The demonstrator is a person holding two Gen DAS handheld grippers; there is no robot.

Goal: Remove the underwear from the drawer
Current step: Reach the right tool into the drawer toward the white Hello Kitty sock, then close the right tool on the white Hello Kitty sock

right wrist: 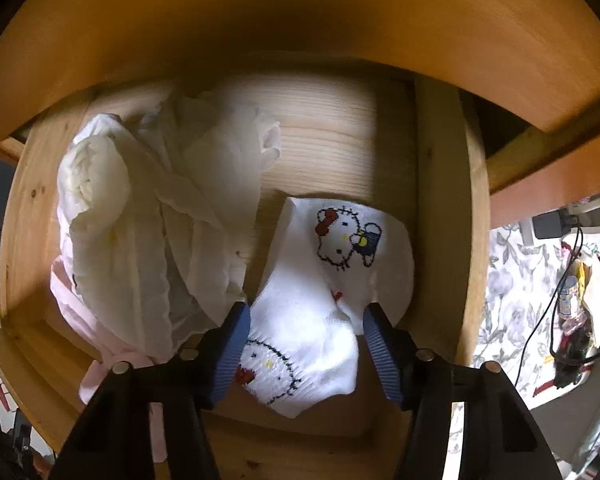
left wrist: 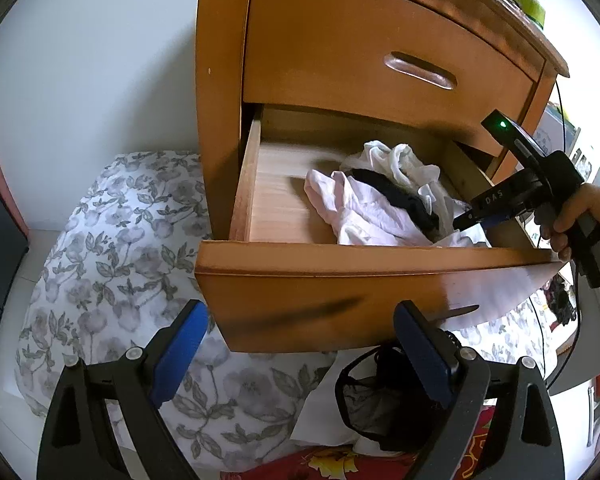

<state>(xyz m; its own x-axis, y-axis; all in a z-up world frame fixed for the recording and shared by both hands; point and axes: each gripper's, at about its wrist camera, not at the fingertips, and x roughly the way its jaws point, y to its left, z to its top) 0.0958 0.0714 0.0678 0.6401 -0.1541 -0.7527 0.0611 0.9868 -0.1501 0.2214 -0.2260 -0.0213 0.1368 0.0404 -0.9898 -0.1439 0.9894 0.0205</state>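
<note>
The lower drawer [left wrist: 340, 260] of a wooden nightstand stands pulled out, with a pile of white and pale pink garments [left wrist: 364, 208] and a black piece [left wrist: 396, 196] inside. A hand holds my right gripper [left wrist: 460, 222] down into the drawer's right end. In the right wrist view, white underwear with a cartoon cat print [right wrist: 320, 280] lies on the drawer floor. My right gripper [right wrist: 306, 332] has both blue pads against its bunched fabric. A sheer white garment [right wrist: 148, 208] lies to its left. My left gripper [left wrist: 300, 312] hangs open and empty before the drawer front. Black mesh underwear [left wrist: 364, 404] lies on the bed below it.
The upper drawer [left wrist: 380, 48] is closed. A green-labelled bottle [left wrist: 530, 0] stands on the nightstand top. Floral bedding [left wrist: 112, 264] lies left of and below the drawer. Cables and small items [right wrist: 564, 280] sit right of the nightstand. The drawer's side wall [right wrist: 440, 220] is close to the right fingers.
</note>
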